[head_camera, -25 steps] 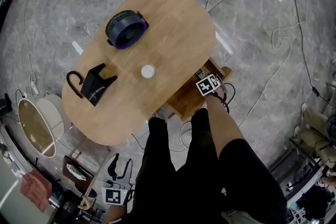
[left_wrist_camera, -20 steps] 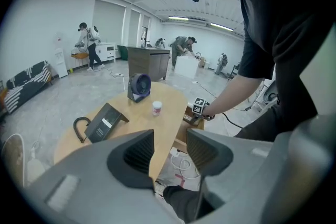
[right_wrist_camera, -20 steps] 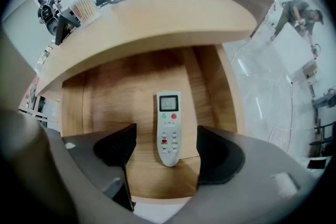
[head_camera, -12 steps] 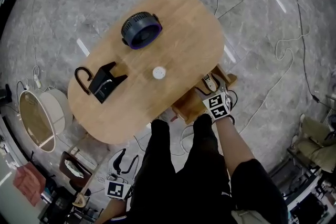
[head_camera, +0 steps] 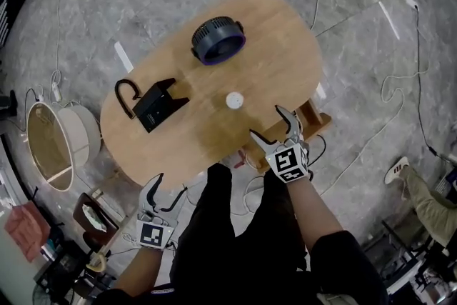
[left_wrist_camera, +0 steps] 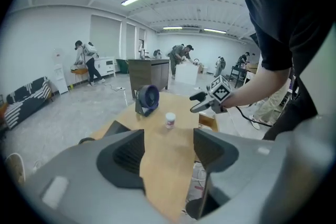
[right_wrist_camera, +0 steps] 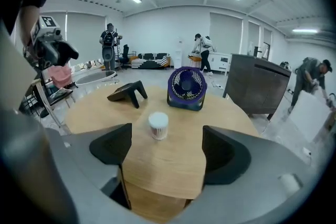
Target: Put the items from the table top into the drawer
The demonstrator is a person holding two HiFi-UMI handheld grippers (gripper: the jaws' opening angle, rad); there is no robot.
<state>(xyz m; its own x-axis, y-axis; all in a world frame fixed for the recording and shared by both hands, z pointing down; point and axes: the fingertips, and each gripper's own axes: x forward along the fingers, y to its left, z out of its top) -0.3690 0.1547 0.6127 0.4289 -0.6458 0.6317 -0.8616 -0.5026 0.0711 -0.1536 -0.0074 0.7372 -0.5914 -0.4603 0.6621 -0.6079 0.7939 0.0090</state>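
Jar [right_wrist_camera: 158, 126]: small, white and round, with a flat top and a ribbed lower half. It stands upright near the middle of the table [head_camera: 271, 53], apart from everything else.
Fan [head_camera: 217, 40]: round with a dark grille and a purple rim. It sits toward the far end of the table.
Stand [head_camera: 158, 105]: black and wedge-shaped, with a hooked black loop at one side. It lies on the table's left part, well apart from the jar.
Table: an oval top of light wood.
Drawer [head_camera: 314, 121]: wooden. It shows past the table's right edge, just beside the right gripper.
Writing: the jar has a reddish band in the left gripper view, too small to read. Each gripper's cube carries black-and-white square markers.
Right gripper [head_camera: 268, 123]: the jaws are wide apart with nothing between them. It is over the table's near edge, and the jar stands ahead in line with the gap, untouched.
Left gripper [head_camera: 170, 186]: the jaws are wide apart and empty. It is held off the table's near-left edge, beside the person's leg.
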